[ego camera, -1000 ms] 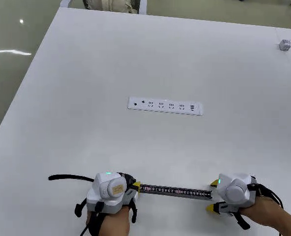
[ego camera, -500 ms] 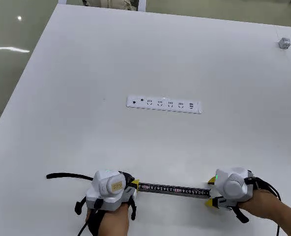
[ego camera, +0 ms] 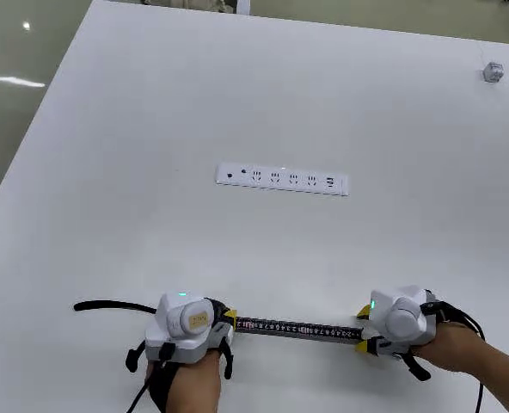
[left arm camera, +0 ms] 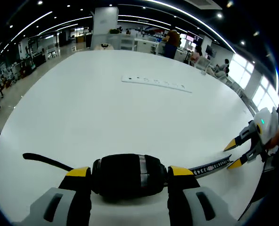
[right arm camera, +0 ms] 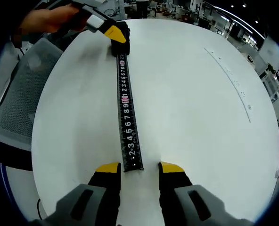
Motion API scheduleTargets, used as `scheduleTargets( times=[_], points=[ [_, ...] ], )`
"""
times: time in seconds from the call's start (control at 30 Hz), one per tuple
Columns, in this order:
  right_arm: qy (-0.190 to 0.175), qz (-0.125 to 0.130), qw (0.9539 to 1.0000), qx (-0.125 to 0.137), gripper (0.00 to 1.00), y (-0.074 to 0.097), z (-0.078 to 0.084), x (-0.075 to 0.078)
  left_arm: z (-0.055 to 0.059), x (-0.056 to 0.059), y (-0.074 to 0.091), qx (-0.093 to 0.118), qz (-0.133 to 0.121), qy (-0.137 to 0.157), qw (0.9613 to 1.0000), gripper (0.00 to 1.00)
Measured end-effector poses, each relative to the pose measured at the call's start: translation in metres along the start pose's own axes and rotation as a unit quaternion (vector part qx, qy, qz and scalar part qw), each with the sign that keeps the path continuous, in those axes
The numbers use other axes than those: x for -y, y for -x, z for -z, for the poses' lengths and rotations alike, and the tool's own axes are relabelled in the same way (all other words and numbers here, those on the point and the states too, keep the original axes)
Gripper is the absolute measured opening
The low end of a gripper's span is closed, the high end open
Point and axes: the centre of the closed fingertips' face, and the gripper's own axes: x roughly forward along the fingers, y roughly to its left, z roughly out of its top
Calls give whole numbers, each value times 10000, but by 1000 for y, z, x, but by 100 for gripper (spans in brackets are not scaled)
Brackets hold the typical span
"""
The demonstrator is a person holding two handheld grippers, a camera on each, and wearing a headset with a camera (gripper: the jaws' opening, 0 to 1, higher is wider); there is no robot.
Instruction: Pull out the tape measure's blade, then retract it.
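Blade (ego camera: 297, 329) stretched out between both grippers, on the near side of the power strip (ego camera: 282, 179)

Left gripper (left arm camera: 130, 172) clamps the black tape measure case (left arm camera: 129, 181) tight between its yellow-tipped jaws. The case sits on the white table (ego camera: 237, 86), well apart from the power strip, on the person's side. The blade lies flat, roughly parallel to the power strip, and runs to the right gripper (right arm camera: 138, 168). That gripper's jaws stand apart, wider than the blade, whose end lies between them. A black strap (ego camera: 108, 305) trails from the case.

L tongs (ego camera: 231, 323), R tongs (ego camera: 362, 329): white bodies, yellow tips, blk cables (ego camera: 135, 360).
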Motion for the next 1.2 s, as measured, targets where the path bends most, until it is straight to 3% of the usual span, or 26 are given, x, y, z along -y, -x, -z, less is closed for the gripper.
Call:
scheduleTargets(
  times=[0.2,0.83,1.2],
  points=[
    [51,3,10000,10,31,-1,-1,-1,0,0,0,3,-5,-4,10000,63],
    [10,-26,10000,84,16,-2,-3,-4,-1,0,0,1,8,-20,10000,63],
    [24,-17,10000,83,15,-2,-3,-7,0,0,0,2,10,-48,10000,62]
  ],
)
